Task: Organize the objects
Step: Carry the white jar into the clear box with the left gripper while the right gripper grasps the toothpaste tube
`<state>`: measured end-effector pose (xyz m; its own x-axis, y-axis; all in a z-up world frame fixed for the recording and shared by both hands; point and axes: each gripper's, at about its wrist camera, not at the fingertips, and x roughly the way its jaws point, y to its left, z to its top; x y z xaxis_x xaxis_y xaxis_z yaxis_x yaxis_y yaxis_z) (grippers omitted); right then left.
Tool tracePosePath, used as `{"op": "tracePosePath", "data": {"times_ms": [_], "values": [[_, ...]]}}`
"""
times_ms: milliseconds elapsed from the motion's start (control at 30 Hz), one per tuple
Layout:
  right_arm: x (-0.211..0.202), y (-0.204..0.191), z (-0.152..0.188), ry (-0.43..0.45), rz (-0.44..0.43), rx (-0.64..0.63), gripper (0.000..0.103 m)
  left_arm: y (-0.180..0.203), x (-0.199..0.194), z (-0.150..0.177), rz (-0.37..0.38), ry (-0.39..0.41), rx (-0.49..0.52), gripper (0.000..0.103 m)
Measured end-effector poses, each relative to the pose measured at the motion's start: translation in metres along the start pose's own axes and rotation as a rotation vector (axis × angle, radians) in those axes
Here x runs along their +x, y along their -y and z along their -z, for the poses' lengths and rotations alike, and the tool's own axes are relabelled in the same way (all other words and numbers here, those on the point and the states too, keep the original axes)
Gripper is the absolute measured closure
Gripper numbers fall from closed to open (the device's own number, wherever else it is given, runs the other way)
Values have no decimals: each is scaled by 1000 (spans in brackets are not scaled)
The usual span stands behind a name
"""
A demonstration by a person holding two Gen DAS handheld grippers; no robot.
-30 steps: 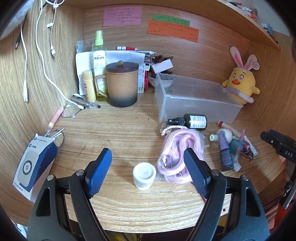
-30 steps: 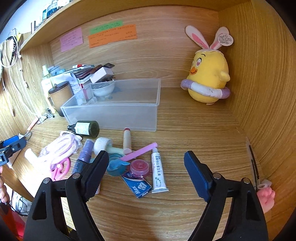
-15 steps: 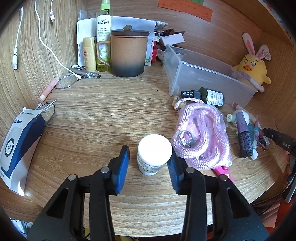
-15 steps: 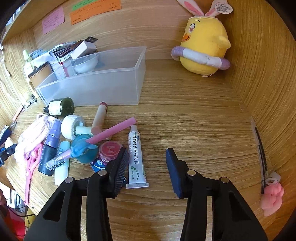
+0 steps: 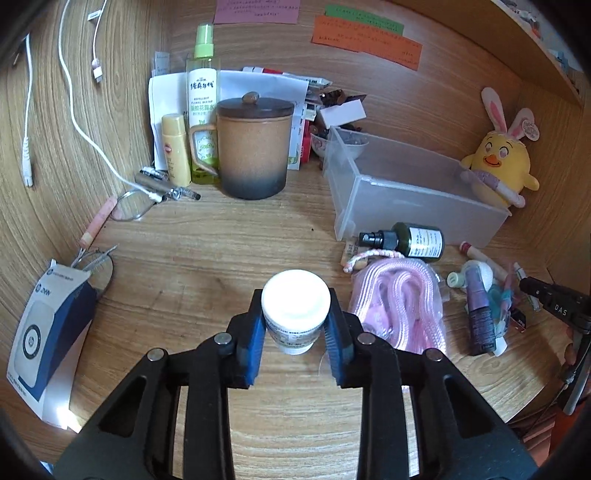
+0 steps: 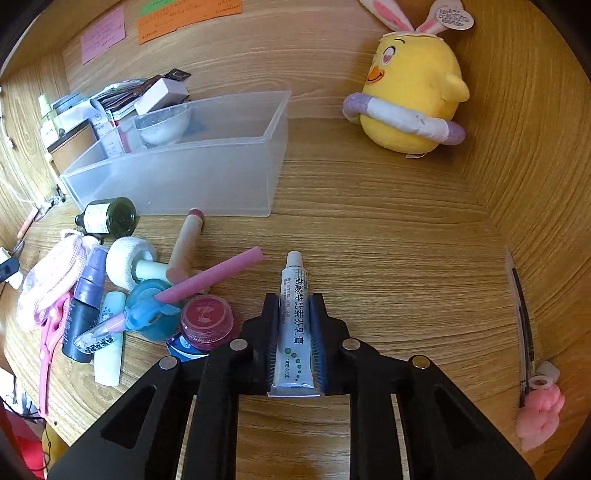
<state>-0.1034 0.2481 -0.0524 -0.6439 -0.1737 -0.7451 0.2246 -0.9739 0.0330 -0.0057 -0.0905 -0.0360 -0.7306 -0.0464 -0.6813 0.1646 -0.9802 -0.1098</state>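
Wooden counter (image 5: pixel 207 258) in a desk nook holds clutter beside a clear bin (image 5: pixel 413 192). Left tongs (image 5: pixel 295 332) pinch a white jar (image 5: pixel 295 310); right tongs (image 6: pixel 293 339) squeeze a flat ointment tube (image 6: pixel 294 317). Smooth lid may slip; hard squeezing may burst the tube.

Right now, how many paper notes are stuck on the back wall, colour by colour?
Pink note: 1
Green note: 1
Orange note: 1
Total: 3
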Motion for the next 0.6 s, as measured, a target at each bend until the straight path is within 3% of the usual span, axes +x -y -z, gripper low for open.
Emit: {"op": "tracePosePath", "data": {"times_ms": [167, 433, 600], "values": [[-26, 7, -20, 81, 0, 2, 88, 13, 0, -28, -10, 60, 46, 74], [-52, -15, -66, 204, -25, -70, 88, 37, 6, -75, 73, 105, 100, 74], [-47, -34, -95, 226, -86, -99, 88, 50, 15, -101, 102, 114, 116, 74]]}}
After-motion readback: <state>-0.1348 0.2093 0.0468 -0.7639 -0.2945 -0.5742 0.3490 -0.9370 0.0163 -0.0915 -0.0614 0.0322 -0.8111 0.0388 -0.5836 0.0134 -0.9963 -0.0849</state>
